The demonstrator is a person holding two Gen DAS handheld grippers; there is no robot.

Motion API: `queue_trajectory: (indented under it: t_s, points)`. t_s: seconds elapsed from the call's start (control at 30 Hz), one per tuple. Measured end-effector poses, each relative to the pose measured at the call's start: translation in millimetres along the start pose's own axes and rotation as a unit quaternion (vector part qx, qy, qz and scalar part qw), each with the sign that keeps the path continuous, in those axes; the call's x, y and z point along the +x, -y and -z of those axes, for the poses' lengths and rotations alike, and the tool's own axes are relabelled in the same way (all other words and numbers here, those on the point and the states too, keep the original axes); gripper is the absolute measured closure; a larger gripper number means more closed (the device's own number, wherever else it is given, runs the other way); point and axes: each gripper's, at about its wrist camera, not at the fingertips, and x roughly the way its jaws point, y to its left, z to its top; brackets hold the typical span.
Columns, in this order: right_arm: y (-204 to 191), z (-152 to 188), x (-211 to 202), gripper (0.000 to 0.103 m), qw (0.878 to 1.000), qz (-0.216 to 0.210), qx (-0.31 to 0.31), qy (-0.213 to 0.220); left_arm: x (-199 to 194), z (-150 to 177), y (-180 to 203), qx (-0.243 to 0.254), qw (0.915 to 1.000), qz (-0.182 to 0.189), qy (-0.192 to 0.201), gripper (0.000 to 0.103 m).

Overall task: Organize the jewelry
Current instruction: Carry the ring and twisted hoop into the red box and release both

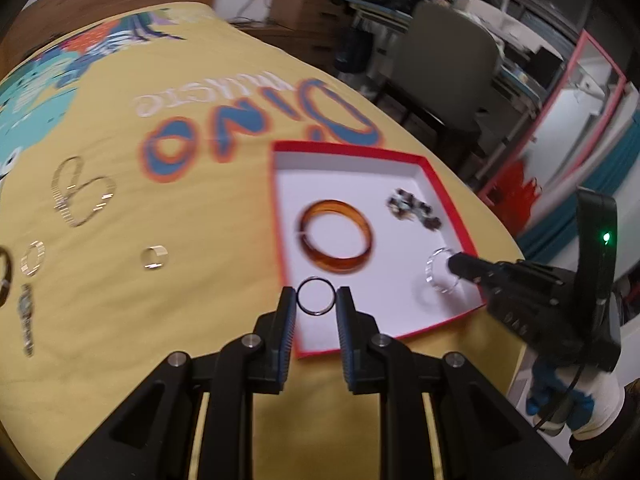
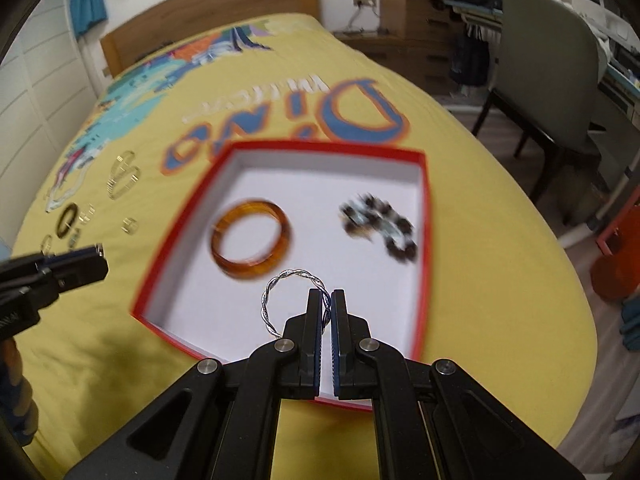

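A small dark ring (image 1: 316,296) is pinched between the narrowly spread jaws of the left gripper (image 1: 317,300), held over the near edge of a red-rimmed box (image 1: 430,168) with a white floor. A twisted silver bangle (image 2: 294,300) is clamped at its rim by the jaws of the right gripper (image 2: 331,306), which are pressed nearly together on it; it is held above the near part of the same box. On the box floor an amber bangle (image 2: 251,246) is seen toward the left and a dark beaded bracelet (image 2: 380,226) toward the right, well apart from each other. The box rests on a bed covered by a yellow bedspread (image 2: 480,260) printed with large blue letters. To the left of the box, more pieces are laid out on the bedspread: a gold link chain (image 1: 78,192), a silver band (image 1: 154,258), another small ring (image 1: 33,258) and a wristwatch (image 1: 27,318). A grey chair (image 2: 548,76) stands beyond the bed.
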Motion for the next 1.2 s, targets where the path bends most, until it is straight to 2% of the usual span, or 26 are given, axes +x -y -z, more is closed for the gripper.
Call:
queue_trajectory:
  t_s: [0.17,0.37,0.6,0.7,0.77,0.83,0.9,1.1,1.2]
  points:
    - [7.4,8.4,18.0,0.099,0.999,0.014,-0.018,-0.025,36.0,-3.0,24.0,0.025,0.9991,-0.008,-0.034,0.084]
    - [10.1,17.6,26.8,0.099,0.999,0.021,-0.029,-0.039,69.2,6.2,21.5,0.012,0.9967,-0.028,-0.075,0.084]
    - [9.1,20.9,28.6,0.099,0.999,0.020,-0.026,-0.035,67.4,11.9,17.7,0.009,0.9967,-0.028,-0.076,0.083]
    - [10.5,21.4,27.4,0.096,0.999,0.017,-0.016,-0.031,62.4,12.7,15.1,0.002,0.9972,-0.030,-0.069,0.083]
    - [10.3,21.7,25.1,0.091,0.999,0.014,-0.012,-0.027,56.1,13.2,12.4,-0.005,0.9976,-0.028,-0.063,0.081]
    - [9.5,21.1,21.9,0.080,1.000,0.012,-0.009,-0.022,47.9,12.4,11.9,-0.008,0.9980,-0.031,-0.055,0.080]
    - [9.1,20.5,15.6,0.076,1.000,0.007,-0.003,-0.011,35.3,14.1,13.2,-0.008,0.9984,-0.039,-0.041,0.080]
    - [10.9,22.9,-12.3,0.075,0.999,-0.010,0.021,0.025,-9.1,18.1,16.5,-0.019,0.9968,-0.076,0.013,0.079]
    - [10.5,27.2,-27.0,0.073,0.999,-0.013,0.031,0.039,-32.0,21.2,16.5,-0.021,0.9945,-0.094,0.041,0.073]
